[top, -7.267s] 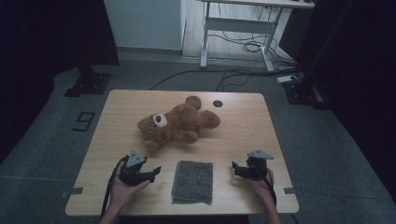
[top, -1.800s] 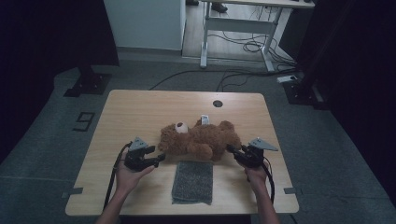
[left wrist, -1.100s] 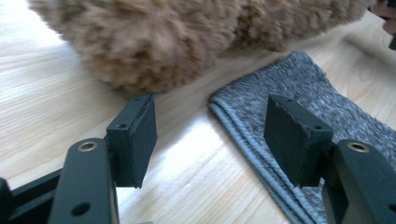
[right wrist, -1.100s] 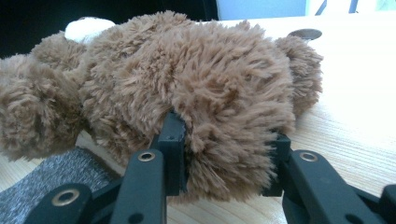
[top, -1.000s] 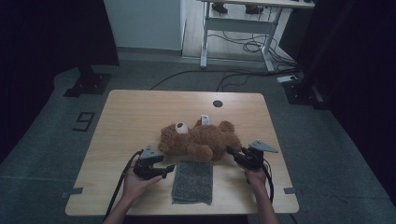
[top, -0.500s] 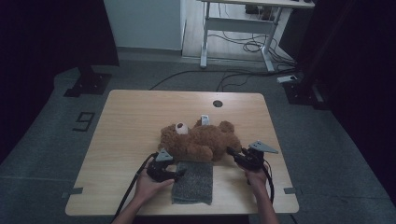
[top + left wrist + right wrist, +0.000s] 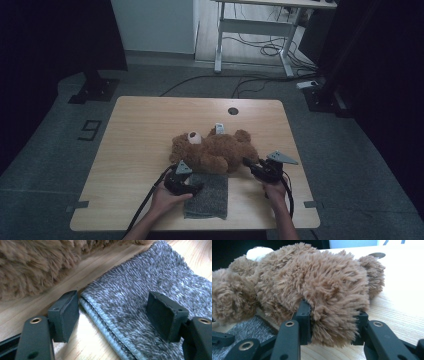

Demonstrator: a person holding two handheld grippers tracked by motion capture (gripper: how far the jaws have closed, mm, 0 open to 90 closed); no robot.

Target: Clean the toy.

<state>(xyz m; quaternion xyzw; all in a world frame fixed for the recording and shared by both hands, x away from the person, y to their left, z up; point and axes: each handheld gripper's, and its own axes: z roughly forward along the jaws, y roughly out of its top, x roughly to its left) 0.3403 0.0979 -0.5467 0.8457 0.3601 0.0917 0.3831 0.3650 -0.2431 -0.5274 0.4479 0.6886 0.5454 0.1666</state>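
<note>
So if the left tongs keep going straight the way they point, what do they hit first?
Probably the grey cloth: the left tongs, which have just been opening, straddle its corner, one pad over the pile, one off its edge above the table. The teddy bear lies off to the side.

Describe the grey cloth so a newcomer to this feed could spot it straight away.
Start at the light wooden table and find the brown plush teddy bear lying near its middle. Just on the person's side of the bear lies a folded, fuzzy grey towel, flat and rectangular with a stitched hem. It is the flat grey thing there, and the open left gripper straddles its corner.

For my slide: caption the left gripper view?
Open left gripper straddling the grey cloth's corner beside the teddy bear.
</note>
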